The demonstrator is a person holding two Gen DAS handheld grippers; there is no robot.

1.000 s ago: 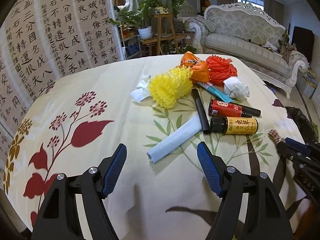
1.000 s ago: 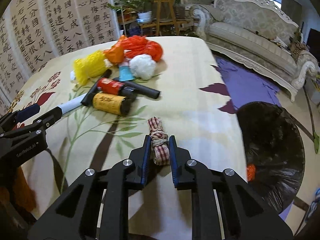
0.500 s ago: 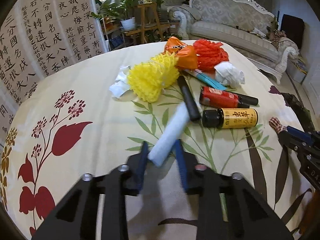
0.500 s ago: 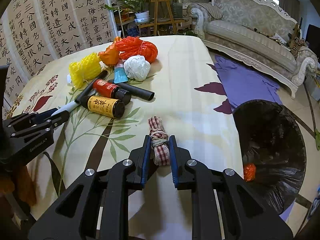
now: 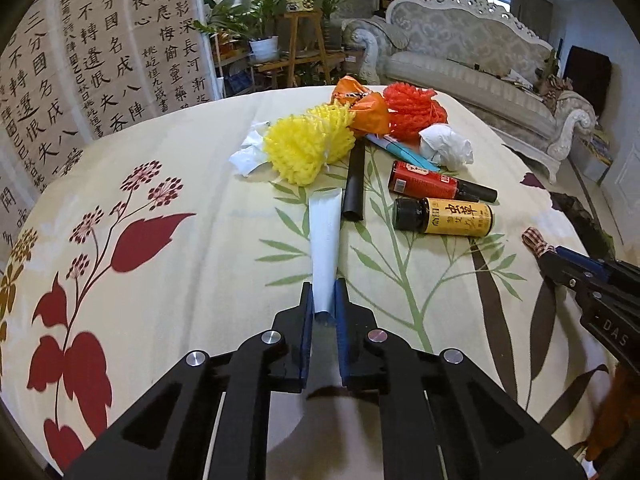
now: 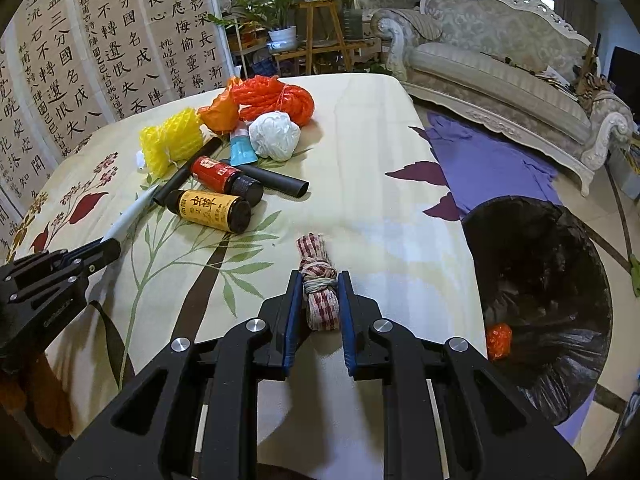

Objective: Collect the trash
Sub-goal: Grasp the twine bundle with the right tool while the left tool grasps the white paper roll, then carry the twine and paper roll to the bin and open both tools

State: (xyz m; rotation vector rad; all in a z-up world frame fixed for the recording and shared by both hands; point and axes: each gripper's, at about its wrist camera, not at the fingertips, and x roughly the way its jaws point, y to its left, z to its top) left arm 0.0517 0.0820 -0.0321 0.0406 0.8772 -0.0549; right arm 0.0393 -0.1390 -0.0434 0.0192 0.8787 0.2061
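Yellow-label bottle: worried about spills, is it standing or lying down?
Lying down. The yellow-label bottle rests on its side on the tablecloth, black cap on.

We take the ornate pale sofa (image 5: 472, 60) as our landmark, standing along the right side of the room. To its left we see a wooden plant stand (image 5: 298, 46) with leafy potted plants (image 6: 280, 8), one in a white pot (image 5: 264, 48). Further left of the sofa stands a folding screen (image 5: 80, 52) covered in black calligraphy. In front of the sofa, on the floor, we see a purple cloth (image 6: 484, 160) spread flat.
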